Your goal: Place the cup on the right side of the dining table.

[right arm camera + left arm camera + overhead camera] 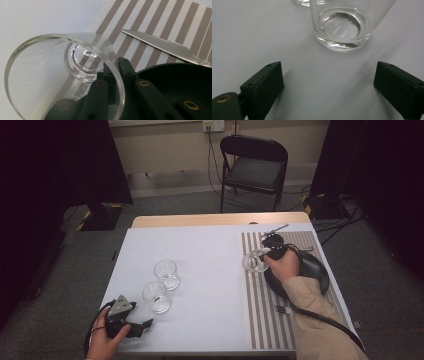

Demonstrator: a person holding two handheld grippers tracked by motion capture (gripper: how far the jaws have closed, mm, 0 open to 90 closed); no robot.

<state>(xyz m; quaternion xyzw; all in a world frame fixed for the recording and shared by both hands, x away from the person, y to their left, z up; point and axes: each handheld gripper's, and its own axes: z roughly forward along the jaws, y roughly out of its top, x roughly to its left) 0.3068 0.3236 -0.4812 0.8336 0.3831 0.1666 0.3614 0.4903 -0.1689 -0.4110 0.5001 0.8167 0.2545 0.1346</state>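
The right gripper (pixel 113 72) pinches the wall of the glass (pixel 62 75) at its rim; glass is slippery and fragile. The left gripper (pixel 329 85) is open.

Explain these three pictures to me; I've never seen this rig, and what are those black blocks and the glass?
A person works at a white table with a handheld two-jaw gripper in each hand. The high view looks down from above; the other two ride on the grippers. The right gripper pinches the wall of a tilted glass over a striped placemat, beside a black plate and a knife. The left gripper stands open, facing the nearer of two empty glasses.
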